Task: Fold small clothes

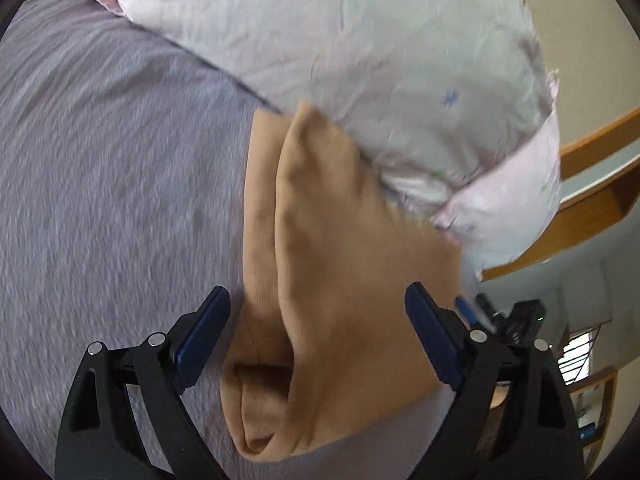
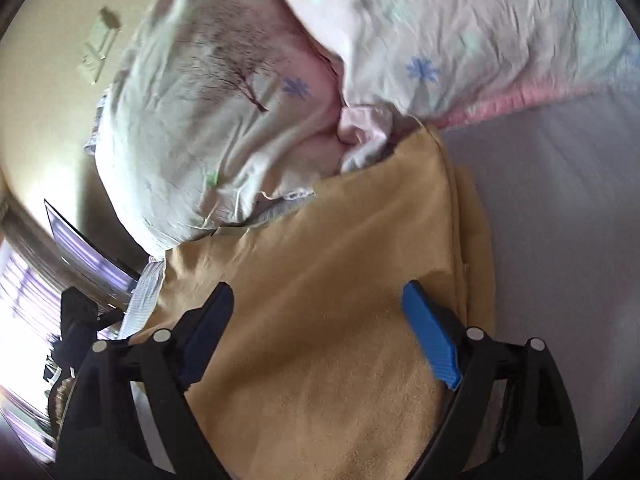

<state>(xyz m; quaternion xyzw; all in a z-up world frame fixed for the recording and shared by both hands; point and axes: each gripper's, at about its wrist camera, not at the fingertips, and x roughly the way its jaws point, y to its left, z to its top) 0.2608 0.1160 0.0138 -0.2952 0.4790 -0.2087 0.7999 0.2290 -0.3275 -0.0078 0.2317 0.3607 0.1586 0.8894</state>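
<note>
A tan garment (image 1: 332, 280) lies folded in layers on a grey-purple bedsheet (image 1: 112, 168), its far end against a pillow. My left gripper (image 1: 318, 300) is open above its near part, one blue finger on each side, holding nothing. In the right wrist view the same tan garment (image 2: 332, 300) fills the lower middle. My right gripper (image 2: 318, 298) is open over it, jaws wide apart and empty. The other gripper (image 1: 500, 316) shows at the garment's right edge in the left wrist view.
A pale floral pillow (image 1: 380, 72) lies along the far side of the garment; it also shows in the right wrist view (image 2: 208, 128) beside a second pillow (image 2: 460, 32). A wooden bed frame (image 1: 592, 184) and a window (image 2: 24, 300) lie beyond.
</note>
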